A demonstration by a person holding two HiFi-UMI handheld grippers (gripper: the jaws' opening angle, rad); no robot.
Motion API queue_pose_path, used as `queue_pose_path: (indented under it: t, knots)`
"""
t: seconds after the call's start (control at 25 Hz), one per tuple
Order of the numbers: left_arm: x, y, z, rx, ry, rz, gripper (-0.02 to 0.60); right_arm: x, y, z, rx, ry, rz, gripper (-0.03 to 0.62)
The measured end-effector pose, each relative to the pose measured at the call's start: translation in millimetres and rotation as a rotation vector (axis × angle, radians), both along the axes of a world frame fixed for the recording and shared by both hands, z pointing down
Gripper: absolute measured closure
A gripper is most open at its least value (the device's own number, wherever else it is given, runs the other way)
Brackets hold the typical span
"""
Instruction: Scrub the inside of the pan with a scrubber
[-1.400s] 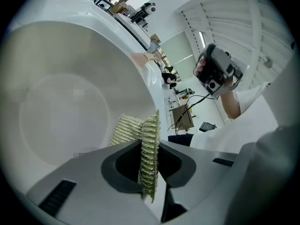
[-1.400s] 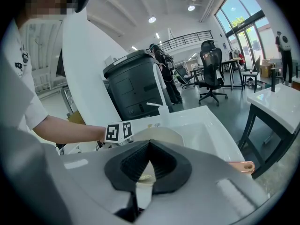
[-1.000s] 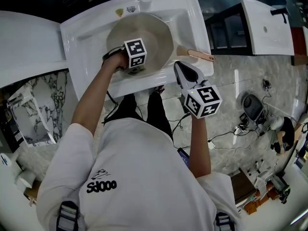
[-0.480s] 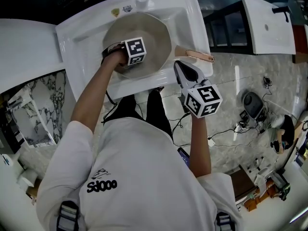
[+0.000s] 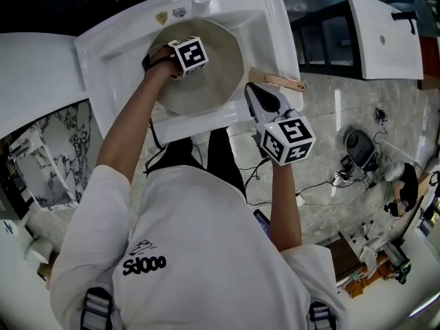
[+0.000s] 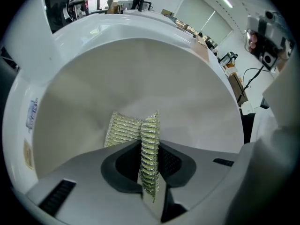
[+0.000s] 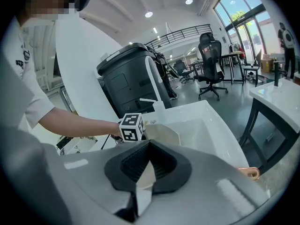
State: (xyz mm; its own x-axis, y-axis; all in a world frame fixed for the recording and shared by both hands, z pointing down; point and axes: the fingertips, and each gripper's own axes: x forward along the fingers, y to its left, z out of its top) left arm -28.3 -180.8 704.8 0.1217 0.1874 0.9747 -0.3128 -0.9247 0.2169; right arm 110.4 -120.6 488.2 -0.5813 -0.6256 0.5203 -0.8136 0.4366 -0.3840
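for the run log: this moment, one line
left claw: shut on scrubber | scrubber: inside pan | pan: in sink | right claw: shut, empty

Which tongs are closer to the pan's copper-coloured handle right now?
Right. The right tongs hover just beside the copper-coloured handle at the white sink's front edge; the left tongs are inside the beige round pan, shut on a gold mesh scrubber.

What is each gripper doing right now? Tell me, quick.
Left gripper: shut on the scrubber, inside the pan.
Right gripper: shut, holding nothing.
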Motion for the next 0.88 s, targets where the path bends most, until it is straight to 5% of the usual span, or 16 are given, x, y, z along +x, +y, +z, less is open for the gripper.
queue_pose_path:
  t: [0.4, 0.88]
  knots:
    - [-6.8, -47.1, -46.8, 0.238, 0.05, -0.119, 0.515, 2.4, -3.5, 1.9, -0.006, 0.001, -0.005, 0.585]
    - [-40.5, -61.0, -55.8, 0.375, -0.073, -0.097, 0.517, -0.9, 5.1, 4.5, -0.013, -0.001, -0.018, 0.585]
